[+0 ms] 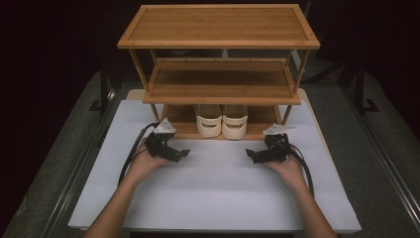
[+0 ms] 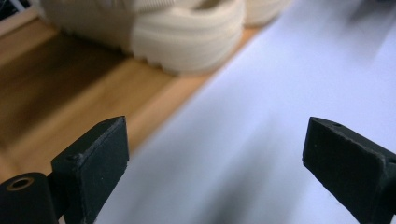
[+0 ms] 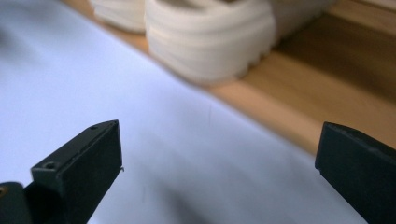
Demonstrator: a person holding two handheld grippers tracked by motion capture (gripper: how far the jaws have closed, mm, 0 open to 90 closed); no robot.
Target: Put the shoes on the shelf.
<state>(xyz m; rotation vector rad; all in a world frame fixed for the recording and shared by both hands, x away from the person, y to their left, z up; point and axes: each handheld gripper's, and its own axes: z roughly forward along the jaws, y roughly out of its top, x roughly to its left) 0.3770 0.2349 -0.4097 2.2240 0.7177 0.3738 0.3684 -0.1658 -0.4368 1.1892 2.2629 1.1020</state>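
Observation:
A pair of cream sandals (image 1: pixel 221 120) stands side by side on the bottom shelf of a three-tier bamboo rack (image 1: pixel 218 27), toes toward me. My left gripper (image 1: pixel 181 153) rests on the white table in front of the rack's left side, jaws wide apart and empty. My right gripper (image 1: pixel 250 154) mirrors it at the right, also open and empty. In the left gripper view the nearer sandal (image 2: pixel 187 39) lies ahead on the wooden shelf (image 2: pixel 70 88), past the gripper (image 2: pixel 215 154). In the right gripper view a sandal (image 3: pixel 210 39) sits ahead of the gripper (image 3: pixel 217 161).
The white table top (image 1: pixel 218 188) spreads between my hands and the front edge. The rack's middle shelf (image 1: pixel 221 82) and top shelf carry nothing. Dark floor and metal rails (image 1: pixel 79 163) flank the table on both sides.

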